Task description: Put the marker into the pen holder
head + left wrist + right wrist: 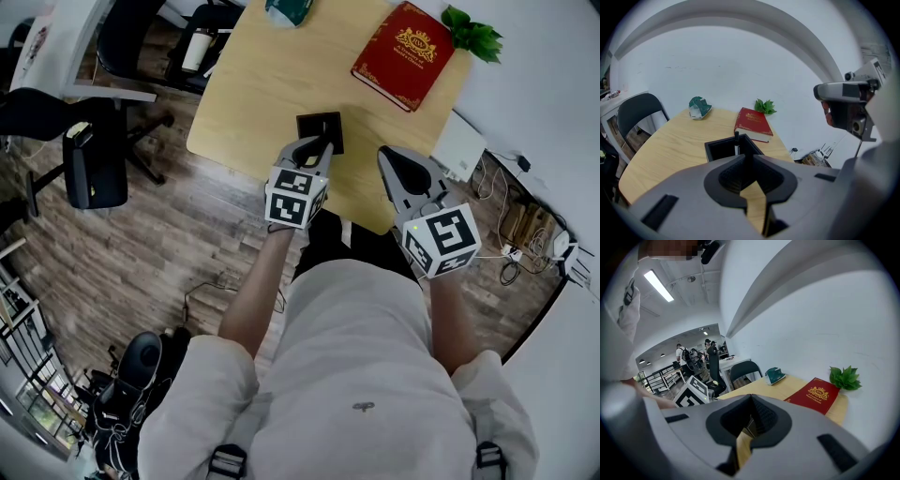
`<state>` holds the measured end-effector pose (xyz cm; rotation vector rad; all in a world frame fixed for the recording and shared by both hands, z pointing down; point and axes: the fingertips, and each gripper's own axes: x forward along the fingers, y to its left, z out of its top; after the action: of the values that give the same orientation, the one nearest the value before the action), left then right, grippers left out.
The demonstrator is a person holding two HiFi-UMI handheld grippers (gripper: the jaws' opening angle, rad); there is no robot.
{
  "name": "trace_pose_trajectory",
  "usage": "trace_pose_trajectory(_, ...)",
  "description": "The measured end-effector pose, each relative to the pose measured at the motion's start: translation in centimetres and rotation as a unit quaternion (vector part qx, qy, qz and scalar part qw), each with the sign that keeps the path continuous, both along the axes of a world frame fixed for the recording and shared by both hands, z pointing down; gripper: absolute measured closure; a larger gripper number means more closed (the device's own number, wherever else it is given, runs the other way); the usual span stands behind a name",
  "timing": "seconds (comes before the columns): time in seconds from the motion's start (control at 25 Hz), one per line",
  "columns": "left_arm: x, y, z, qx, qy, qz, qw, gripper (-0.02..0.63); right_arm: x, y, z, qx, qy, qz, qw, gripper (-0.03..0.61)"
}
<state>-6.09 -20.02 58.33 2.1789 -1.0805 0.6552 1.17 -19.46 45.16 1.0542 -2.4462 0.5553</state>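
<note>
The slim marker with a black cap and pale barrel (pixel 737 143) stands upright inside the square black pen holder (pixel 723 149), leaning against the holder's far corner. Nothing grips it. The left gripper view shows it straight ahead, just beyond the jaw tips and apart from them.

The left gripper (pixel 749 157) has its jaws drawn together at the tips with nothing between them. Only bare table shows through the slot lower down. In the head view the left gripper (pixel 319 148) points at the pen holder (pixel 320 129), its tips overlapping the holder's near edge. Whether they touch it cannot be told from there.

The right gripper (pixel 386 156) is over the near edge of the table, to the right of the holder and clear of it. Its own view shows the right gripper (pixel 750 400) with jaws closed tip to tip and nothing held.

The holder sits near the front edge of the light wooden table with rounded corners (pixel 253 84). Farther back lies a red hardcover book with a gold emblem (pixel 404 54), and a small green leafy plant (pixel 474 36) is just beside its far corner. A teal-green object (pixel 288 9) rests at the far edge, well apart from the holder. A black office chair (pixel 94 164) stands on the wood floor to the left of the table.
</note>
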Motion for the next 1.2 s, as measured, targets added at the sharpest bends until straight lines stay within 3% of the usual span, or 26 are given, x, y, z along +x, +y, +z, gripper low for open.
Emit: trace_pose_trajectory(1.2, -1.6, 2.3, -3.0, 0.032, 0.004, 0.003, 0.9995, 0.575, -1.2, 3.2, -2.1, 0.027, 0.004, 0.011, 1.0, 0.578)
